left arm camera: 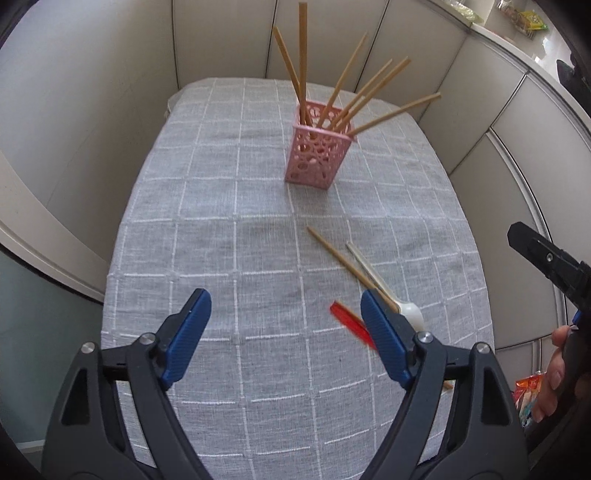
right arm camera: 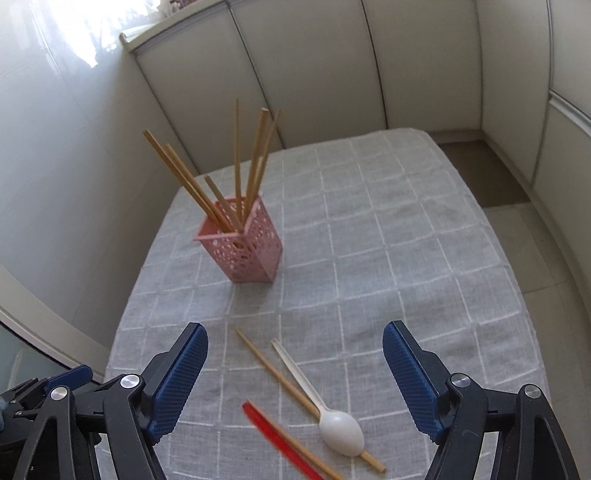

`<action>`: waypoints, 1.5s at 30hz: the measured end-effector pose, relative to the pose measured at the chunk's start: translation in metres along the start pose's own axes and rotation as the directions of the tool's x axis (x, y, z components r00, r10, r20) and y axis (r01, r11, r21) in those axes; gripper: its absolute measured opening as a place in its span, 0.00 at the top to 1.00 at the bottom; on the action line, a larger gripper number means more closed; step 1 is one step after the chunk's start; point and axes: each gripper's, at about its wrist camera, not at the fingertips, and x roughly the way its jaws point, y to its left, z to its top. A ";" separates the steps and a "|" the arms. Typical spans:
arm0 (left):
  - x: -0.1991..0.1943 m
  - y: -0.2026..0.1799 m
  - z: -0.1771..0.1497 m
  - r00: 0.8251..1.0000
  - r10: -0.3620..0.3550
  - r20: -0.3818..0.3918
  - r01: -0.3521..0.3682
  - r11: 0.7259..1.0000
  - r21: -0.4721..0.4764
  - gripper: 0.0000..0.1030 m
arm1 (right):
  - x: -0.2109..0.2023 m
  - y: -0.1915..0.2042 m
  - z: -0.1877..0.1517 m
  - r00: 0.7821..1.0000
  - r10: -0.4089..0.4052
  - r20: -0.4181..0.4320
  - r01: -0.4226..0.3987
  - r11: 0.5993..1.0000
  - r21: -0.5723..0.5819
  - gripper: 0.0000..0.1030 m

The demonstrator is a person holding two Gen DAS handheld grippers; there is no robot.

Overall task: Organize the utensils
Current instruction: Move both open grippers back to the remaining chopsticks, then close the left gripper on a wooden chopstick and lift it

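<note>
A pink perforated holder stands upright on the grey checked tablecloth with several wooden chopsticks leaning in it. Near the front, a loose wooden chopstick, a white plastic spoon and a red utensil handle lie together on the cloth. My left gripper is open and empty, just left of them. My right gripper is open and empty above them; one of its black fingers shows at the right edge of the left wrist view.
Beige panelled walls close in the table at the back and left. A windowsill with clutter runs along the upper right. Tiled floor lies right of the table. A colourful packet sits low at right.
</note>
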 end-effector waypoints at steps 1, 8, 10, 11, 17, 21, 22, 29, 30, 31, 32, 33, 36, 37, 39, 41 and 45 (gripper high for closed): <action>0.006 -0.002 -0.002 1.000 -0.006 -0.026 0.006 1.000 0.002 0.19 | 0.003 -0.004 -0.002 1.000 -0.013 -0.016 0.013 1.000 0.006 0.20; 0.047 -0.005 -0.009 0.979 -0.111 -0.171 0.099 0.992 -0.080 0.29 | 0.024 -0.031 -0.017 0.987 -0.070 -0.146 0.081 0.995 0.065 0.20; 0.057 -0.003 -0.007 0.968 -0.163 -0.193 0.139 0.981 -0.135 0.41 | 0.028 -0.039 -0.019 0.983 -0.074 -0.171 0.090 0.992 0.084 0.20; 0.062 -0.001 -0.005 0.964 -0.184 -0.191 0.155 0.975 -0.160 0.45 | 0.030 -0.042 -0.020 0.981 -0.076 -0.179 0.093 0.991 0.091 0.20; 0.083 -0.007 0.013 0.972 -0.191 -0.136 0.159 0.963 -0.217 0.67 | 0.037 -0.058 -0.024 0.972 -0.075 -0.222 0.107 0.984 0.139 0.20; 0.096 -0.019 0.026 0.978 -0.180 -0.102 0.154 0.963 -0.222 0.72 | 0.038 -0.062 -0.026 0.968 -0.077 -0.237 0.112 0.985 0.134 0.20; 0.100 -0.021 0.029 0.980 -0.178 -0.092 0.153 0.962 -0.226 0.73 | 0.037 -0.062 -0.026 0.968 -0.078 -0.239 0.112 0.985 0.132 0.20; 0.129 -0.035 0.039 0.995 -0.048 -0.088 0.026 0.970 -0.241 0.78 | 0.040 -0.077 -0.029 0.963 -0.082 -0.258 0.121 0.983 0.138 0.20; 0.133 -0.035 0.038 0.995 -0.036 -0.098 0.010 0.969 -0.247 0.78 | 0.040 -0.079 -0.030 0.962 -0.081 -0.259 0.121 0.983 0.139 0.20; 0.139 -0.036 0.037 0.993 -0.029 -0.113 -0.001 0.967 -0.256 0.79 | 0.039 -0.081 -0.030 0.962 -0.081 -0.261 0.121 0.983 0.140 0.20; 0.138 -0.038 0.037 0.996 -0.012 -0.089 -0.011 0.966 -0.257 0.80 | 0.039 -0.083 -0.029 0.962 -0.080 -0.261 0.120 0.983 0.141 0.20; 0.141 -0.040 0.038 0.995 0.000 -0.096 -0.025 0.968 -0.251 0.81 | 0.038 -0.085 -0.029 0.962 -0.079 -0.262 0.120 0.983 0.142 0.20; 0.144 -0.044 0.039 0.996 0.014 -0.085 -0.035 0.967 -0.251 0.88 | 0.037 -0.087 -0.029 0.962 -0.075 -0.262 0.116 0.982 0.146 0.20; 0.147 -0.046 0.041 0.996 0.011 -0.084 -0.032 0.967 -0.254 0.89 | 0.037 -0.087 -0.029 0.962 -0.074 -0.263 0.116 0.982 0.147 0.20; 0.149 -0.045 0.042 0.996 -0.020 -0.082 -0.002 0.966 -0.260 0.91 | 0.036 -0.089 -0.030 0.962 -0.074 -0.263 0.116 0.982 0.151 0.20; 0.150 -0.041 0.042 0.994 -0.068 -0.085 0.041 0.957 -0.287 0.93 | 0.035 -0.090 -0.030 0.962 -0.072 -0.263 0.115 0.981 0.154 0.20; 0.139 -0.035 0.043 0.990 -0.117 -0.073 0.090 0.948 -0.304 0.94 | 0.034 -0.091 -0.031 0.961 -0.077 -0.264 0.122 0.980 0.157 0.20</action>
